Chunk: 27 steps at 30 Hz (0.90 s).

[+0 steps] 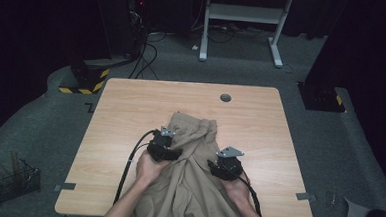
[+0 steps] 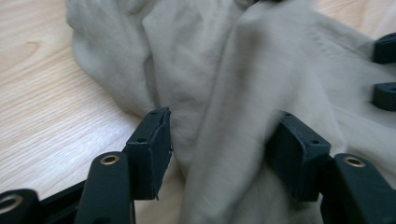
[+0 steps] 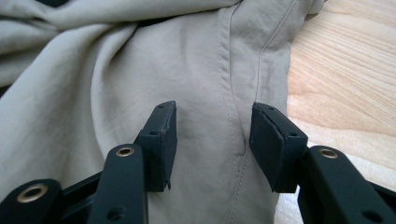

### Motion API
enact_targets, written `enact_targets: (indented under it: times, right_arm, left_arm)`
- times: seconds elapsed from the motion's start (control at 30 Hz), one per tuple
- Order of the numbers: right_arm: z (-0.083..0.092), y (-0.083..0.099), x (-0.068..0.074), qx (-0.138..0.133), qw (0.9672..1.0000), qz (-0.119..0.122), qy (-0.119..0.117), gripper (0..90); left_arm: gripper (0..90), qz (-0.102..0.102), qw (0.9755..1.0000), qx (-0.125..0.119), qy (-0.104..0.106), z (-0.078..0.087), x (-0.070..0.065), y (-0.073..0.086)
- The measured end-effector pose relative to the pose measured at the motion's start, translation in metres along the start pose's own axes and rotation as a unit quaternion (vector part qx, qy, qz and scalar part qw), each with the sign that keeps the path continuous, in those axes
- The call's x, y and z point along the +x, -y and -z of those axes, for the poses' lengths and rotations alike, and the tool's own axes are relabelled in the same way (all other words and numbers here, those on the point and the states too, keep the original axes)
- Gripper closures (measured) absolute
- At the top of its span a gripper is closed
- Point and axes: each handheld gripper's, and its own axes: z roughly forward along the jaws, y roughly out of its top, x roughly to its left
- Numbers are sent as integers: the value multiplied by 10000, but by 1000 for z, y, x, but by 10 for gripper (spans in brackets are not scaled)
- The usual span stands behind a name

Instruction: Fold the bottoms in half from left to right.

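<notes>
Both forearms come in from the bottom edge, angled inward. The left gripper point(image 1: 165, 149) and right gripper point(image 1: 226, 166) sit side by side, low and near each other — each with its jaws standing apart, pads not pressing.

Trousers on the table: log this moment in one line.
trousers: crumpled on table | left tool: open, fold between jaws | right tool: open over seam
</notes>
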Motion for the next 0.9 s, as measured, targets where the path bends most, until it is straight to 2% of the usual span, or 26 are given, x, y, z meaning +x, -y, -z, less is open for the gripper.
enact_targets:
  times: [0.07, 0.13, 0.2, 0.33, 0.4, 0.47, 0.53, 0.6, 0.7, 0.8, 0.9]
  right_arm:
    - [-2, -1, -1, -45, 9999, 36, 85, 511]
    - [-5, -2, -3, -88, 9998, -26, 191, 510]
    - [-9, -6, -6, -98, 9995, -42, 300, 509]
    - [-20, -16, -14, -110, 9983, -20, 576, 507]
    - [-26, -21, -20, -116, 9978, -65, 649, 505]
    - [-30, -25, -25, -88, 9975, -168, 682, 499]
    - [-32, -28, -31, -30, 9976, -310, 617, 487]
    - [-29, -27, -33, 40, 9972, -386, 633, 467]
    - [-14, -23, -34, -149, 9974, -478, 514, 456]
    - [5, -20, -30, -358, 9981, -376, 326, 451]
    - [16, -12, -24, -368, 9989, -279, 100, 450]
  left_arm:
    - [409, -91, 9999, 3, -74, -10, 0, -5]
    - [408, -174, 9997, -45, -171, -17, 1, -9]
    - [403, -145, 9997, -55, -204, -24, 6, -14]
    - [393, -186, 9988, 10, -459, -37, 14, -33]
    - [393, -188, 9982, 65, -564, -41, 16, -41]
    - [397, -159, 9982, 97, -572, -41, 18, -47]
    - [409, -144, 9986, 28, -515, -36, 17, -47]
    - [410, -219, 9987, -21, -466, -26, 15, -45]
    - [413, -251, 9987, -180, -394, -5, 16, -39]
    - [417, -87, 9990, -342, -261, 16, 20, -31]
    - [438, 160, 9991, -390, -50, 27, 26, -21]
